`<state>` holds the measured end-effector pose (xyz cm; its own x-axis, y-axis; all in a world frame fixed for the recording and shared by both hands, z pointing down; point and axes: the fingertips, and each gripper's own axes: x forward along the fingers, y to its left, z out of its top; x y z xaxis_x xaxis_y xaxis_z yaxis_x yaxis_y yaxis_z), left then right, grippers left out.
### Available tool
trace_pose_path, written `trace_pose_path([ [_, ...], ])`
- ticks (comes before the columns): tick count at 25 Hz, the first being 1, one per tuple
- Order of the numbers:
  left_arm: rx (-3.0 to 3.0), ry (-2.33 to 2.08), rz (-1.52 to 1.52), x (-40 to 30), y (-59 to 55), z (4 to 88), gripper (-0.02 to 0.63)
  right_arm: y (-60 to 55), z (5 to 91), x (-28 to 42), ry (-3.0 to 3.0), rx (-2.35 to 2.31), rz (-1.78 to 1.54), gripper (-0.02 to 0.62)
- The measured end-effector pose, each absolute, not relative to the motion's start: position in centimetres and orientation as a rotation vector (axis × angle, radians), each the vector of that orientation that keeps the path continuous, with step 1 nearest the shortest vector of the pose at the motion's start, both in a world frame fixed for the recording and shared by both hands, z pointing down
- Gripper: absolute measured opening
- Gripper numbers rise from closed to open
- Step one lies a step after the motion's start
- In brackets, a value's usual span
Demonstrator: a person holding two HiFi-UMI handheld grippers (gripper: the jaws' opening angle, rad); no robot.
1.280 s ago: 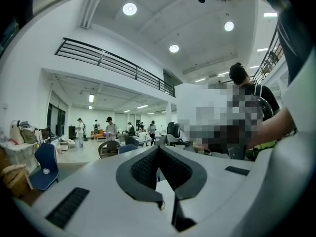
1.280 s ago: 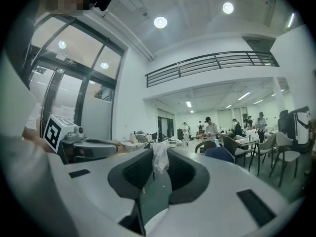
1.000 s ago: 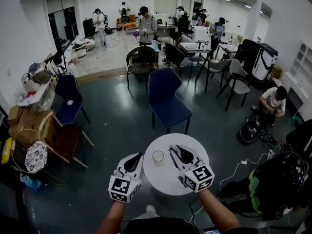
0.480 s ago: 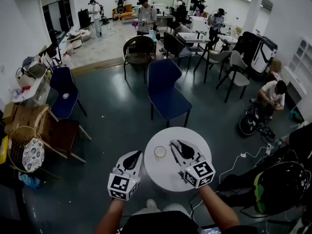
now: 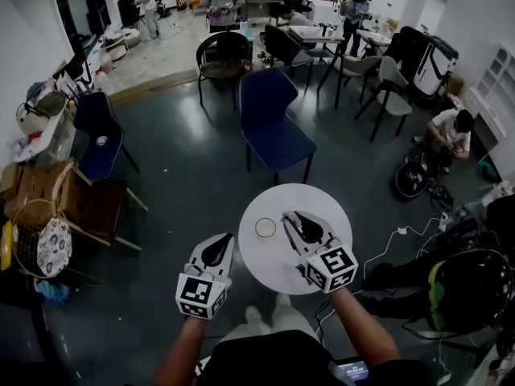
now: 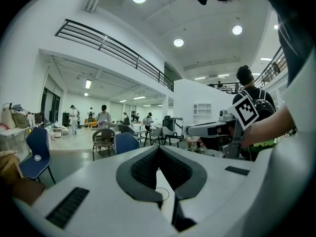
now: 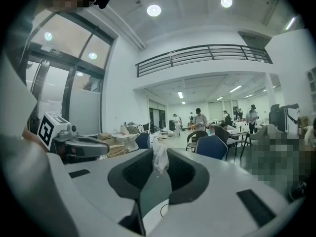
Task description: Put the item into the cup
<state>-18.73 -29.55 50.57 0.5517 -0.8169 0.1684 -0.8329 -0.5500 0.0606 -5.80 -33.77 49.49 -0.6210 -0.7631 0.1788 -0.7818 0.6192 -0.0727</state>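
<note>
A small round white table (image 5: 318, 215) stands in front of me, with a clear cup (image 5: 265, 227) upright on its left part. My right gripper (image 5: 289, 217) hovers over the table just right of the cup, tips level with the rim. In the right gripper view its jaws (image 7: 159, 154) are shut on a small crumpled white item (image 7: 160, 161). My left gripper (image 5: 227, 239) hangs off the table's left edge, below and left of the cup. In the left gripper view its jaws (image 6: 159, 148) meet at the tips with nothing between them.
A blue chair (image 5: 269, 123) stands just beyond the table. A wooden chair (image 5: 100, 215) and a basket (image 5: 36, 244) are at the left. A black helmet (image 5: 471, 288) and a white cable (image 5: 394, 244) lie at the right. My feet (image 5: 265, 316) are under the table's near edge.
The head view has tipped further down, so the table and room sit higher in frame. Both grippers hold about the same places beside the cup, the right still shut on the white item.
</note>
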Motion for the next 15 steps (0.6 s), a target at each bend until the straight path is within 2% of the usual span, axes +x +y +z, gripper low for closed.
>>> trace_pose_path([
  [15,2.518,-1.453,0.195,-19.4,-31.5,56.4,0.015,-37.7,56.2,-6.6,-2.642,1.155,0.256,0.091],
])
